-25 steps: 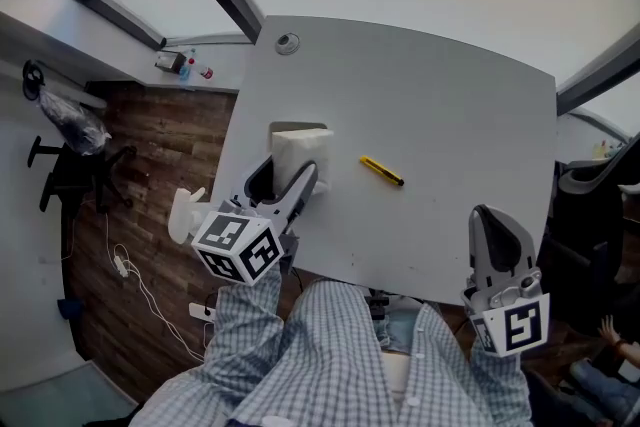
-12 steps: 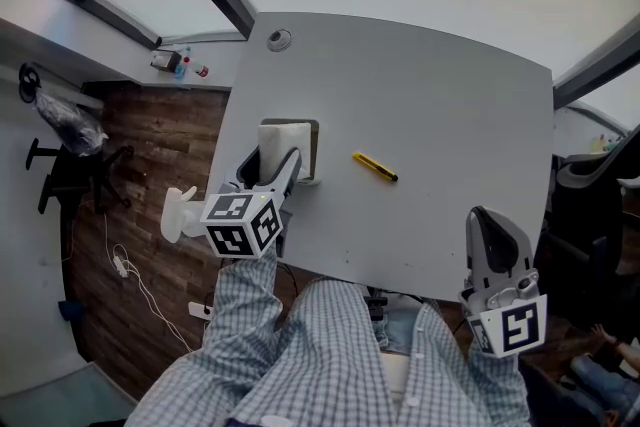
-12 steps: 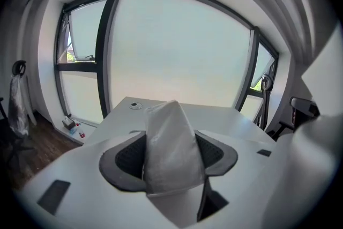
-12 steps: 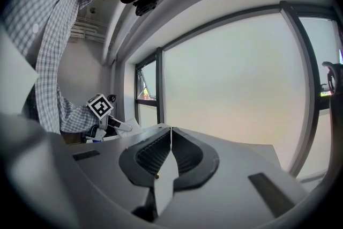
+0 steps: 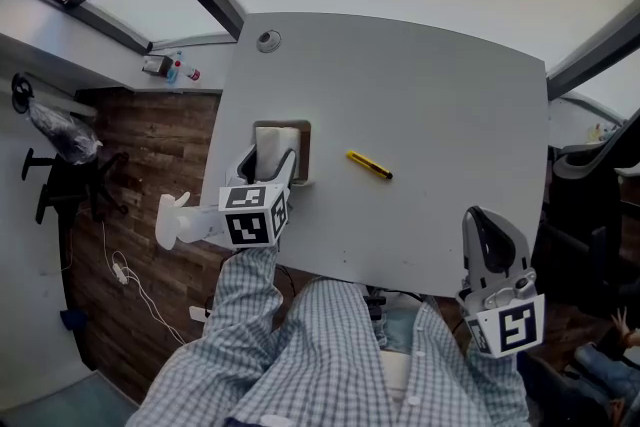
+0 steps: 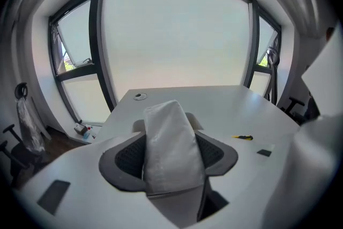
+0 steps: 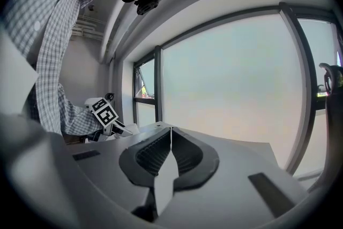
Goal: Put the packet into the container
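The pale grey bench [image 5: 430,105] has a smooth, matt top with rounded corners. Near its far left corner a round grey cable grommet [image 5: 267,40] is set into the surface. By the left edge stands a small pale rectangular container [image 5: 305,155]. To its right, apart from it and towards the middle of the bench, a slim yellow-and-black stick-shaped tool [image 5: 369,165] lies flat at a slant.

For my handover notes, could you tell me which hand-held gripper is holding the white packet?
The left hand-held gripper: its jaws clamp the white packet, while the right hand-held gripper has its jaws shut on nothing.
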Tool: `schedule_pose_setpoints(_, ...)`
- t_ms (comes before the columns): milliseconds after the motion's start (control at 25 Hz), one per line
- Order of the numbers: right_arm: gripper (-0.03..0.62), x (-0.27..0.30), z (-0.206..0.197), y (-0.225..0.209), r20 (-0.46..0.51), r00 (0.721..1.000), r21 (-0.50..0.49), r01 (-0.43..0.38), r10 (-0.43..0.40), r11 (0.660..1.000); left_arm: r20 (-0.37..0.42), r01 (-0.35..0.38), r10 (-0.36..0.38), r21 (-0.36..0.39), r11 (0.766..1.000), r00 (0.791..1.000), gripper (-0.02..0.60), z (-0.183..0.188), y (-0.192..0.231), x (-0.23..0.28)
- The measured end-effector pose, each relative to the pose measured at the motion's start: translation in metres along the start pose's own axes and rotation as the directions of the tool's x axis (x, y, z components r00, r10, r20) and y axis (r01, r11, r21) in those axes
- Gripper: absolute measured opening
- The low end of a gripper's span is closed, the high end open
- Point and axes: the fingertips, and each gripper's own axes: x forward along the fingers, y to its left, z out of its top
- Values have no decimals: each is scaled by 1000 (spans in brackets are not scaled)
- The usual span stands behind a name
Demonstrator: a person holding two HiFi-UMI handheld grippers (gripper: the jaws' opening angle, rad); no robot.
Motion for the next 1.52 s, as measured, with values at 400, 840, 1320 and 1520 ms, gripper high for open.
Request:
schedule_pose_setpoints(400, 18, 0, -2, 3, -9, 1000, 3, 19, -19, 1000, -22, -3, 3, 22, 1000, 1000, 272, -2, 0, 11)
schedule_pose_setpoints(840, 18, 2, 0, 10, -10, 1000, -4, 10, -10, 1000, -19, 35, -34, 13, 999, 999, 295, -1, -6, 11)
schedule_pose_setpoints(1320, 18, 2, 5, 16, -3, 1000, -22, -10, 10, 1000, 53, 93, -92, -16, 996, 994, 344, 16, -13, -6)
schedule_pose_setpoints(1520, 18, 4, 7, 17, 5, 1000, -27, -14, 14, 1000, 122, 107, -102, -36, 994, 987, 344, 33, -17, -25)
